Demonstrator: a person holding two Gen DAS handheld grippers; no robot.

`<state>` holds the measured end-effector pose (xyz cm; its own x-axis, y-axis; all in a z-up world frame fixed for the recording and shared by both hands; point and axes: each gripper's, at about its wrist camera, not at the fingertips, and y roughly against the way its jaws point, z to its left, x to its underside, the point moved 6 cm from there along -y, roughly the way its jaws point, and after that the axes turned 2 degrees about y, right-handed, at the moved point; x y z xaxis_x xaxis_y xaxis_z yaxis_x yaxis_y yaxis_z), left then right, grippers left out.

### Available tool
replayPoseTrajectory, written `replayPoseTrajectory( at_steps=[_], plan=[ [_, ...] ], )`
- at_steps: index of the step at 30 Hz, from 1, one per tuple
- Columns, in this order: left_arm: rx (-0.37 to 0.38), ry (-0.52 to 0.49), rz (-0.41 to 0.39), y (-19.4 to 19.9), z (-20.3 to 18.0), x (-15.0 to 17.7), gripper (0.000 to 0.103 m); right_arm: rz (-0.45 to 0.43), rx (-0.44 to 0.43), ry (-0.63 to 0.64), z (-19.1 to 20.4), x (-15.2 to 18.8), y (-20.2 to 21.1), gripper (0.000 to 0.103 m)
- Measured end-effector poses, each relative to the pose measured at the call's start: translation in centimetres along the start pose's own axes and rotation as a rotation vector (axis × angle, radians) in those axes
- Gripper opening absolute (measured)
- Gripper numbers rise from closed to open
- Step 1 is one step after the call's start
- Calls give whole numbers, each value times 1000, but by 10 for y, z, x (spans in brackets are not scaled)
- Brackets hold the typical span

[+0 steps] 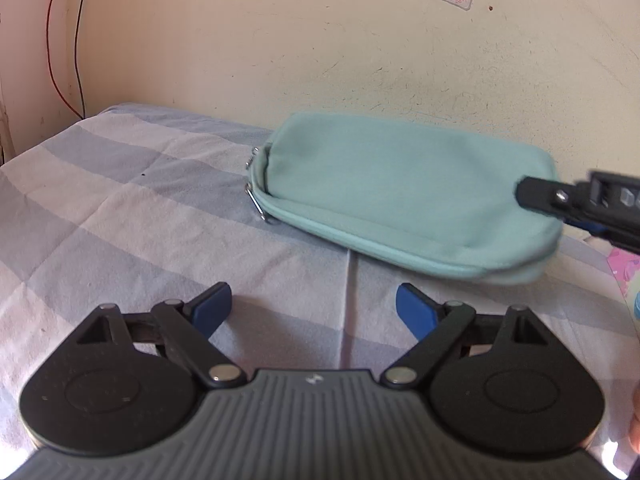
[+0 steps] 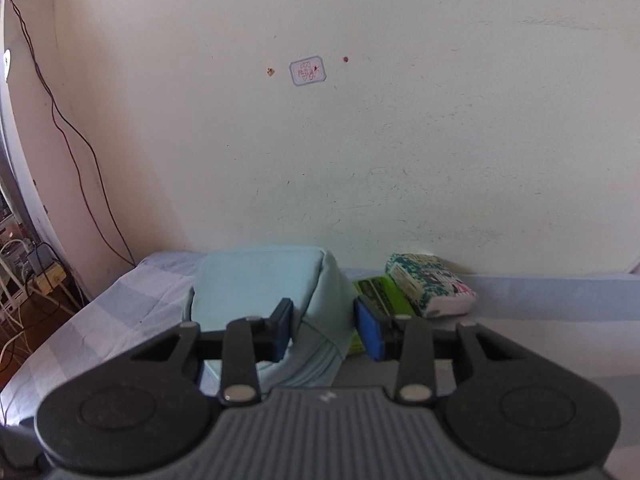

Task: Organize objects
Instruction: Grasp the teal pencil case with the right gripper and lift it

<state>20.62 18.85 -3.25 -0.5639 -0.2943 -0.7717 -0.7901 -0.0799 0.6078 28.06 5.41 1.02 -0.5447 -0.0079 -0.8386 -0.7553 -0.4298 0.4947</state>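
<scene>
A light teal zippered pouch [image 1: 400, 192] lies on the blue-and-white checked bedsheet [image 1: 120, 208] near the wall. My left gripper [image 1: 314, 308] is open and empty, a little in front of the pouch. My right gripper [image 2: 324, 332] has its blue pads on either side of the pouch's right end [image 2: 316, 320], gripping it; it also shows at the right edge of the left wrist view [image 1: 536, 196]. The pouch's zipper pulls [image 1: 256, 200] hang at its left end.
A green packet [image 2: 380, 292] and a patterned tissue pack [image 2: 432, 284] lie against the wall right of the pouch. Cables [image 2: 80, 148] run down the wall at left. A power strip and wires [image 2: 40, 276] sit on the floor beyond the bed's left edge.
</scene>
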Motion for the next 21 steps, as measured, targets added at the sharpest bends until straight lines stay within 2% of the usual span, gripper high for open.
replayPoseTrajectory(
  at_steps=[4, 9, 17, 21],
  plan=[
    [6, 5, -1, 0, 0, 0, 91, -4, 23, -14, -23, 20, 46, 34],
    [56, 42, -17, 4, 2, -1, 91, 12, 43, -67, -51, 42, 91, 34],
    [69, 16, -61, 10, -4, -2, 91, 40, 58, -109, -72, 64, 133, 34],
    [98, 2, -98, 18, -8, -4, 90, 59, 49, -151, -76, 71, 137, 34]
  ],
)
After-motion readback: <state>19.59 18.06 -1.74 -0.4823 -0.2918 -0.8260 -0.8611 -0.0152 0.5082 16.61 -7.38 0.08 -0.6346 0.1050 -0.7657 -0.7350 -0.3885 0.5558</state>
